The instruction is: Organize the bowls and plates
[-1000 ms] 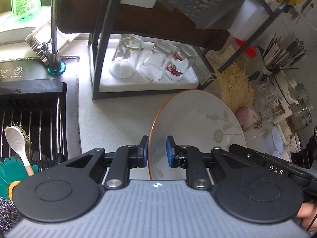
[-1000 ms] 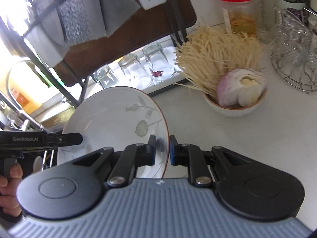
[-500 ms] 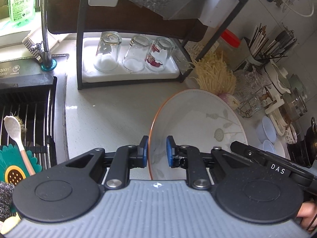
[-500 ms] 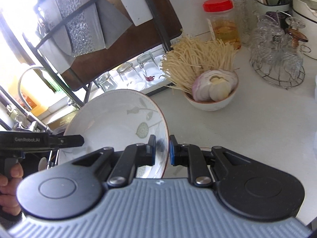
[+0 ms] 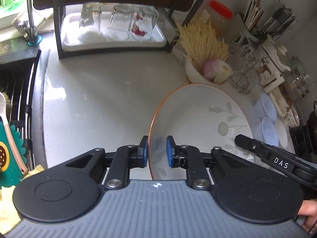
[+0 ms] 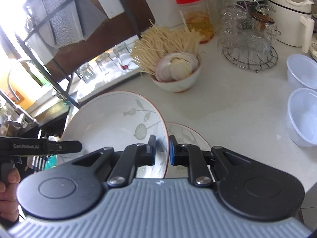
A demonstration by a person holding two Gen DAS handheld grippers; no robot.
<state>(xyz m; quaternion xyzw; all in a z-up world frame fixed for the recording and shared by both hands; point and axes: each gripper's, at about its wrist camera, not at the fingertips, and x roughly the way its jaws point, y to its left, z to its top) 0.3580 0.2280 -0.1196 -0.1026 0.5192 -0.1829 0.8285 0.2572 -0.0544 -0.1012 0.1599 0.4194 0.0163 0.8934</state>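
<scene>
A white bowl with a grey leaf pattern and an orange rim (image 5: pixel 198 119) is held between both grippers above the counter. My left gripper (image 5: pixel 157 151) is shut on its left rim. My right gripper (image 6: pixel 161 150) is shut on its right rim; the same bowl shows in the right wrist view (image 6: pixel 115 123). A second patterned plate (image 6: pixel 186 136) lies on the counter just under and right of the held bowl. Two clear plastic bowls (image 6: pixel 303 117) stand at the right.
A bowl of noodles and onion (image 6: pixel 176 73) stands behind. A black rack with upturned glasses (image 5: pixel 116 23) is at the back. A wire glass holder (image 6: pixel 247 39) and red-lidded jar (image 6: pixel 196 15) are far right. The sink rack (image 5: pixel 15 91) is left.
Both grippers have carried the bowl back and to the right, away from the rack. The second plate and plastic bowls have come into view.
</scene>
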